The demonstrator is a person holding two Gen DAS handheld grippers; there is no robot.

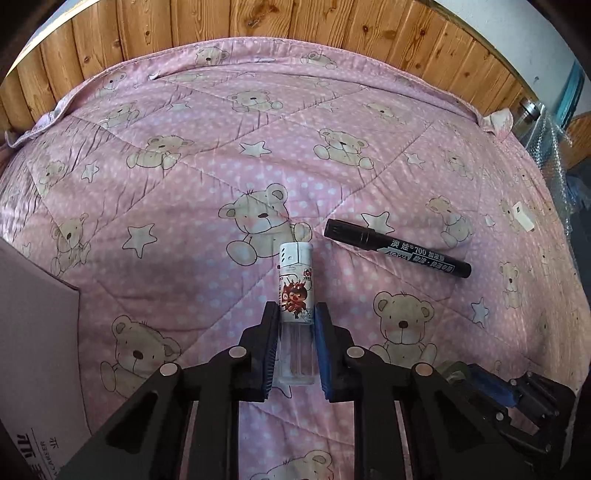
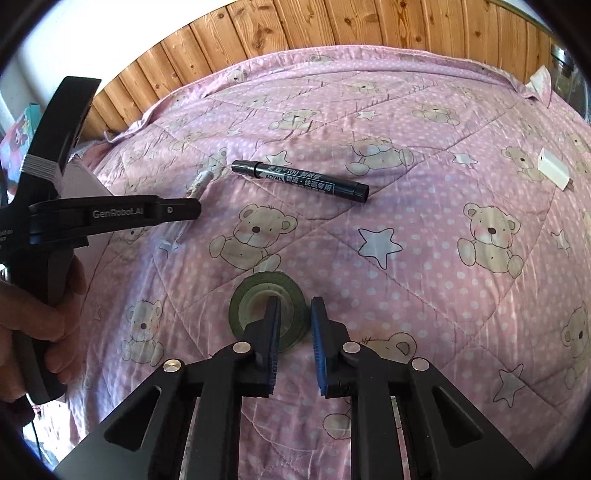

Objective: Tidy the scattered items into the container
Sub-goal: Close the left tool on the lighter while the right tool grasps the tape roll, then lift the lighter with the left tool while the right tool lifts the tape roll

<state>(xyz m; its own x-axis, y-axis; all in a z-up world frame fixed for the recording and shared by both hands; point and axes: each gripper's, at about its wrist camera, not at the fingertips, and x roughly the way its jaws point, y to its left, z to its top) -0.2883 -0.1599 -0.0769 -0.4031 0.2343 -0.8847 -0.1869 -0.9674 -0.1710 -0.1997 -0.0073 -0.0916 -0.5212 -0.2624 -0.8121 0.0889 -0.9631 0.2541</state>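
A white lighter (image 1: 295, 280) with a cartoon print and a clear lower half lies lengthwise between the pads of my left gripper (image 1: 296, 308), which is shut on it. From the right wrist view the left gripper (image 2: 195, 208) comes in from the left, and the lighter (image 2: 199, 182) pokes out past its tips. My right gripper (image 2: 295, 301) is open and straddles the wall of a dark green tape roll (image 2: 258, 288) lying flat, left finger in the hole, right finger outside. A black marker (image 1: 397, 253) (image 2: 301, 177) lies on the quilt beyond both. The cardboard box (image 1: 33, 314) sits at the left.
Everything rests on a pink teddy-bear quilt (image 1: 207, 173) on a bed backed by a wooden panel wall (image 1: 295, 18). A white charger plug (image 2: 554, 168) lies far right near the bed edge. A person's hand (image 2: 40, 317) holds the left gripper's handle.
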